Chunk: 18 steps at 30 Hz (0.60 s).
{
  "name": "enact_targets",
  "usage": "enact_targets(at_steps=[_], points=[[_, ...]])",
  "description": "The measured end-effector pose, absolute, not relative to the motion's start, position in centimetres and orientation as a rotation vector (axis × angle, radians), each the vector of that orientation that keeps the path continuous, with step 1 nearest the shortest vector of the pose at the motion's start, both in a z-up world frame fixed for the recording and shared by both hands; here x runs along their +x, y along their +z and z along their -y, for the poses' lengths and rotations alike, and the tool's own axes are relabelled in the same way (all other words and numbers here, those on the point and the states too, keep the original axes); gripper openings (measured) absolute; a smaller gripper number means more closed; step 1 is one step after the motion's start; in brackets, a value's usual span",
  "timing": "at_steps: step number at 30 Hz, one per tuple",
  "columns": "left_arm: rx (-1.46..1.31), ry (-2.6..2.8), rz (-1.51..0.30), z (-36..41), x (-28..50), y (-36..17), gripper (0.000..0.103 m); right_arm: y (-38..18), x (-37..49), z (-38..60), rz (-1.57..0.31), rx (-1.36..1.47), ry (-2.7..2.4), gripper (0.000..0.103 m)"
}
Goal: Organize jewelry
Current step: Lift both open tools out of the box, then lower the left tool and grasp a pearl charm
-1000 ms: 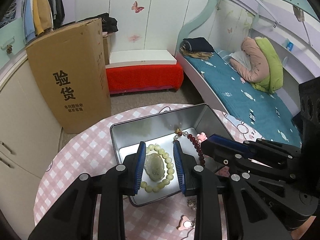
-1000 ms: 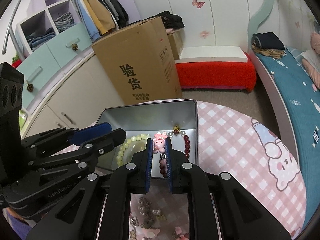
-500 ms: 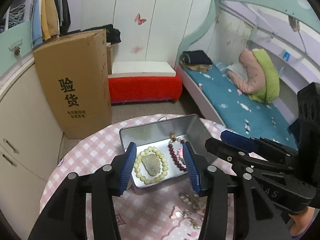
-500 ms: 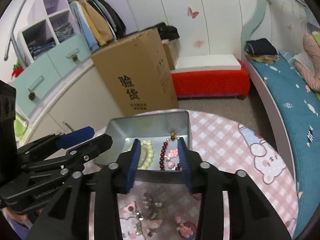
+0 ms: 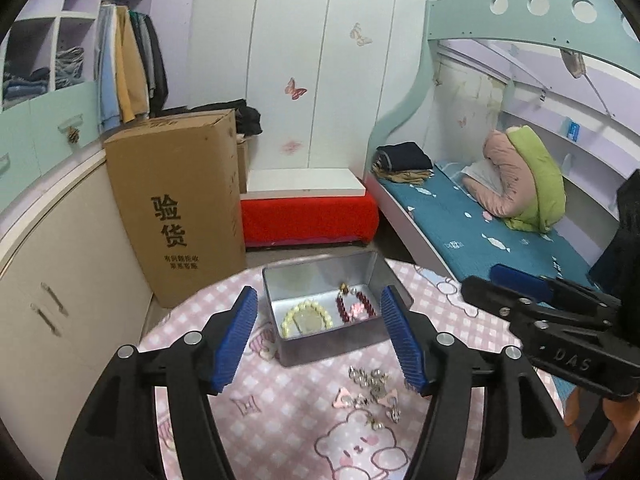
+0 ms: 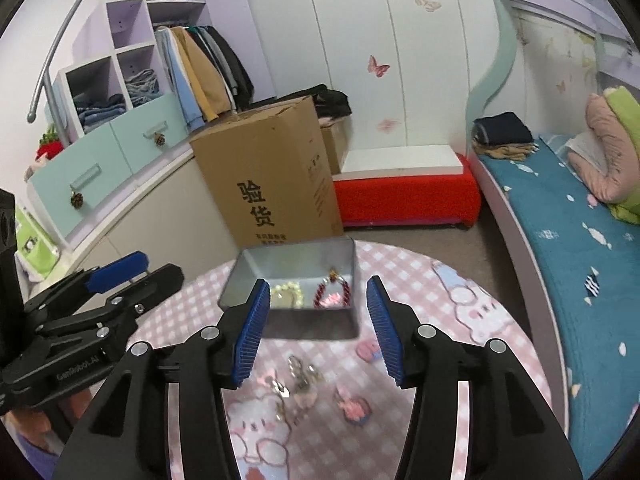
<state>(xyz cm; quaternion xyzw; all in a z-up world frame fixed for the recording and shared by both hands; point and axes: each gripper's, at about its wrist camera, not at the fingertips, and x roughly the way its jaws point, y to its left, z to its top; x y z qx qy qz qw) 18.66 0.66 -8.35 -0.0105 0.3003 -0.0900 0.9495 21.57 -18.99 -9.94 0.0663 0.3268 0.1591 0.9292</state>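
Note:
A grey metal tin [image 5: 320, 344] [image 6: 312, 326] stands on the round pink checked table. In it lie a pale green bead bracelet with a jade pendant [image 5: 306, 320] [image 6: 286, 294] and a dark red bead bracelet with a pink charm [image 5: 356, 307] [image 6: 332, 295]. Small loose jewelry pieces [image 5: 370, 390] [image 6: 304, 378] lie on the cloth in front of the tin. My left gripper [image 5: 320, 344] is open and empty, held above and short of the tin. My right gripper [image 6: 316, 332] is open and empty, likewise back from the tin.
The table [image 5: 280, 420] is small and round with its edge close on all sides. A tall cardboard box [image 5: 176, 208] stands on the floor behind it, a red bench [image 5: 308, 216] beyond, cabinets at left and a bed [image 5: 500, 232] at right.
Both grippers have opened wide and pulled back and up from the tin. The right one has let go of the red bracelet with the pink charm, which now lies in the tin.

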Motion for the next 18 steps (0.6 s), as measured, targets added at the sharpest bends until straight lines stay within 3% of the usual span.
enact_targets(at_steps=[6, 18], points=[[-0.039, -0.176, -0.695, 0.1, 17.8, -12.1, 0.062, -13.2, 19.8, 20.8, -0.722, 0.151, 0.286, 0.056], [-0.032, -0.173, -0.872, 2.3, 17.1, -19.5, 0.062, -20.3, 18.5, 21.1, -0.856, 0.180, 0.288, 0.056]])
